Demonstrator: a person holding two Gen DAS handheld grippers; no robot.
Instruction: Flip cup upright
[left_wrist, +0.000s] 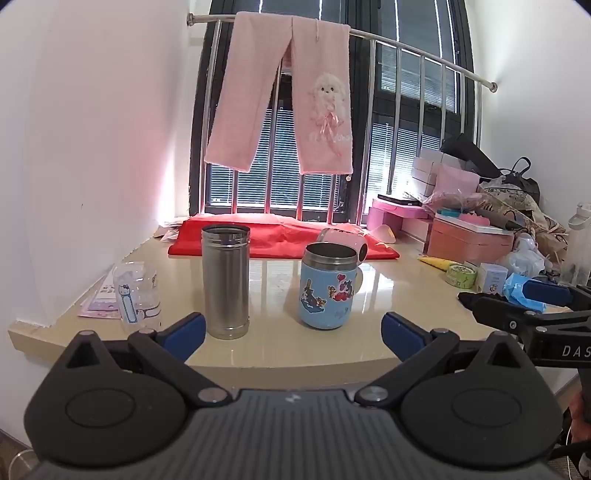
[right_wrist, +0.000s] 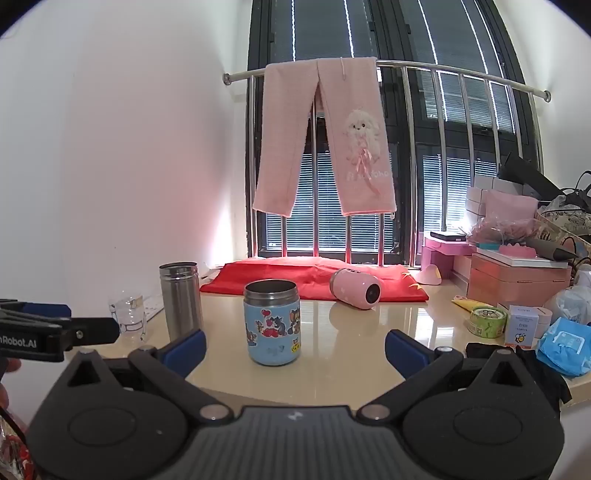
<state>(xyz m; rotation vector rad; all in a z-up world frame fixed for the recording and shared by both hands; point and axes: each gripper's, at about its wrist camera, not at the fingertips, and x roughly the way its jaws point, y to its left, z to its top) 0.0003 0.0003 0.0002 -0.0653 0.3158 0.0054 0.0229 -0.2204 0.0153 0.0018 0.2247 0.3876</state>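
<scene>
Four vessels share the glossy beige desk (right_wrist: 332, 373). Both the left gripper (left_wrist: 291, 328) and right gripper (right_wrist: 295, 347) stand wide and empty. Beyond the right jaws, past the upright blue cartoon cup (right_wrist: 272, 322), the small pink cup (right_wrist: 355, 288) lies sideways against red cloth (right_wrist: 280, 275); reaching over could topple the blue one, and the pink one may roll.

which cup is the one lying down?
The pink cup, on its side against the red cloth. The blue cartoon cup, steel tumbler and clear glass all stand upright.
</scene>
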